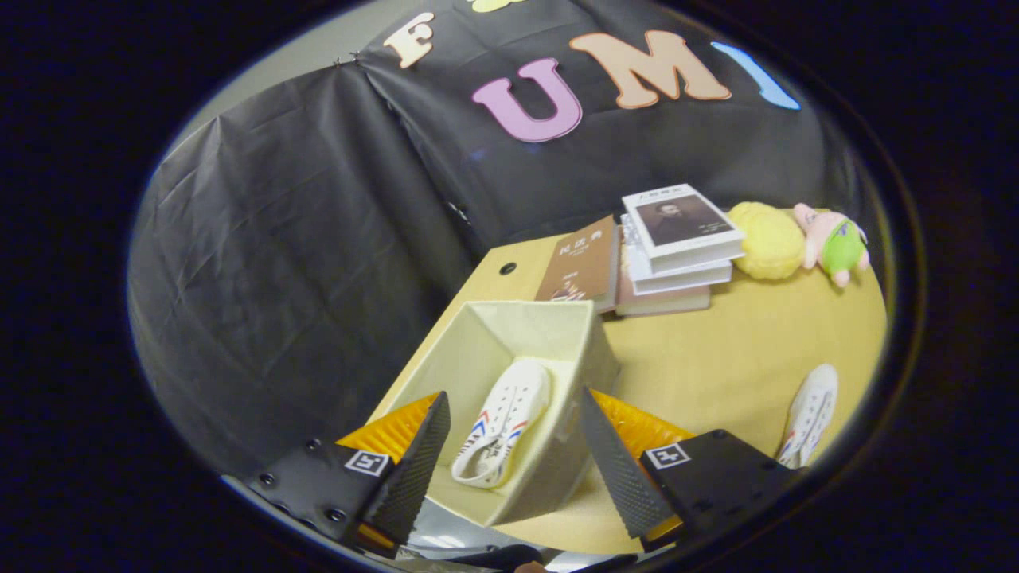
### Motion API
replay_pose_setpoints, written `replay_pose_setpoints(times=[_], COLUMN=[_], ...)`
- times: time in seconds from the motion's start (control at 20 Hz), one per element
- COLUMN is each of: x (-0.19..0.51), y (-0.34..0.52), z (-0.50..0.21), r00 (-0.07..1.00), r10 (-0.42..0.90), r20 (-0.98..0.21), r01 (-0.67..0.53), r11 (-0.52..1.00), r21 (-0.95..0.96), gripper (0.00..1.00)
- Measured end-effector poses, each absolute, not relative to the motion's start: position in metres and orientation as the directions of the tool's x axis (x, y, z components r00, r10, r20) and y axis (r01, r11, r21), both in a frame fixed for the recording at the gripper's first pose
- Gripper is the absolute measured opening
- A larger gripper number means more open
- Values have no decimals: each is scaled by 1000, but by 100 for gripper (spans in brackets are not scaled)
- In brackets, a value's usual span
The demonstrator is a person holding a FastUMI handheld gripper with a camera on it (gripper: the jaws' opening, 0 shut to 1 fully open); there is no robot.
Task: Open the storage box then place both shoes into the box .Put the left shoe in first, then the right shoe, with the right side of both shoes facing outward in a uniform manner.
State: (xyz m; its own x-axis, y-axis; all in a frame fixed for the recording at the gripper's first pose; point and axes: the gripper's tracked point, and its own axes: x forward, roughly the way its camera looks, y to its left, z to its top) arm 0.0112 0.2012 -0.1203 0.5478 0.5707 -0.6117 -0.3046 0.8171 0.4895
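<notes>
The cream storage box [593, 350] stands open on the wooden table, just ahead of my fingers. One white shoe with red and blue stripes [503, 422] lies inside it on its side, seen between my two fingers but well below them. The other white shoe [810, 414] rests on the table to the right, beyond my right finger. My gripper [509, 446] is open above the box, with nothing between its fingers.
A stack of books [677, 247] and a brown book [581, 263] leaning against it sit behind the box. A yellow plush [768, 239] and a pink and green plush toy [836, 243] lie at the table's far right. The table [716, 358] ends left of the box.
</notes>
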Motion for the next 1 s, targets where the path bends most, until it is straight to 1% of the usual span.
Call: replay_pose_setpoints(times=[0.2, 0.45, 0.75, 1.0], x=[2, 0, -4, -18], y=[141, 70, -2, -53], z=[-132, -150, -169, -204], r00=[591, 611, 640, 620], r10=[497, 412, 295, 197], r20=[-635, -676, -710, -759], r01=[-261, -188, -137, -104], r11=[863, 905, 953, 980], r21=[433, 381, 272, 169], gripper=[100, 100, 100, 100])
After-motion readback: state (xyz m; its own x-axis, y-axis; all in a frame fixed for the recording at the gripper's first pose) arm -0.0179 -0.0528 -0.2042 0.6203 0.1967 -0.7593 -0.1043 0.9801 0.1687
